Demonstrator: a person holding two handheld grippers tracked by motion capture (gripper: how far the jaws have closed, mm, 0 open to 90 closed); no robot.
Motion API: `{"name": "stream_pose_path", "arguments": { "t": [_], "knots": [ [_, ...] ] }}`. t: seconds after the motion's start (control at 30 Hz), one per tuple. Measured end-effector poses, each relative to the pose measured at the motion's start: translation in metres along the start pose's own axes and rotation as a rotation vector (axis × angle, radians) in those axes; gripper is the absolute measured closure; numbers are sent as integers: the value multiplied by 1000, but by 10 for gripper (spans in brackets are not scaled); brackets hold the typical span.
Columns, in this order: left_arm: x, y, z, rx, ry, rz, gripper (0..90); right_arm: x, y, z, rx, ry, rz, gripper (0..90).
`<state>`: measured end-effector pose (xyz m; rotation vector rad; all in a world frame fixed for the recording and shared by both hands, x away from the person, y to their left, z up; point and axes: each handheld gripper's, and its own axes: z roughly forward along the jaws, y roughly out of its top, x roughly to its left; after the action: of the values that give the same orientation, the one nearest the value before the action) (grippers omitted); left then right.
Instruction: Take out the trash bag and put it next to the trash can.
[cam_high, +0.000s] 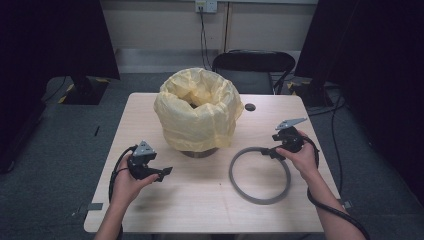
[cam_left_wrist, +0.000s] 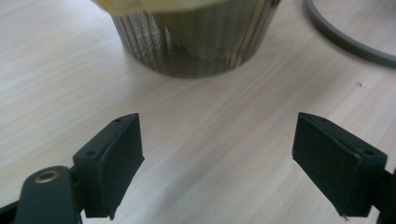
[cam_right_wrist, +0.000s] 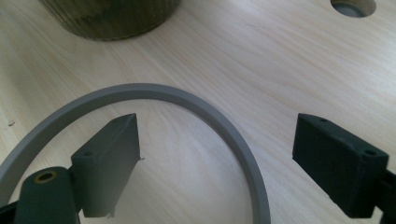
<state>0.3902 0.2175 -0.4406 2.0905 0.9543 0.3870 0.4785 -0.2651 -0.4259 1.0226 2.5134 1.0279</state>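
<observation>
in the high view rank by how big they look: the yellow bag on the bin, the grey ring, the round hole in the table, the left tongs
1. yellow bag, largest by far.
2. grey ring, nearly as wide, but thin and flat on the table.
3. left tongs, open, much smaller.
4. round hole, smallest, though farthest from the camera.

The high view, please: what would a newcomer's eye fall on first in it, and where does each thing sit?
First the ribbed bin lined with a puffy yellow bag, at the far middle of the wooden table. Next the grey ring lying flat to its right, with the right gripper at its far edge, jaws open with the ring's band passing between them. The left gripper hangs open near the table's left side, holding nothing.
</observation>
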Motion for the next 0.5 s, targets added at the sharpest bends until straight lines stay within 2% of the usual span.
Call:
{"name": "stream_pose_path", "arguments": {
  "t": [0.17, 0.3, 0.5],
  "knots": [
    [4, 13, -2, -23, 12, -2, 157, 5, 11, -1, -14, 11, -25, 143],
    [5, 24, -6, -49, 24, -2, 157, 8, 18, 0, -36, 30, -22, 143],
    [5, 41, -9, -71, 17, 13, 157, 14, 28, 4, -50, 52, -34, 143]
  ]
}}
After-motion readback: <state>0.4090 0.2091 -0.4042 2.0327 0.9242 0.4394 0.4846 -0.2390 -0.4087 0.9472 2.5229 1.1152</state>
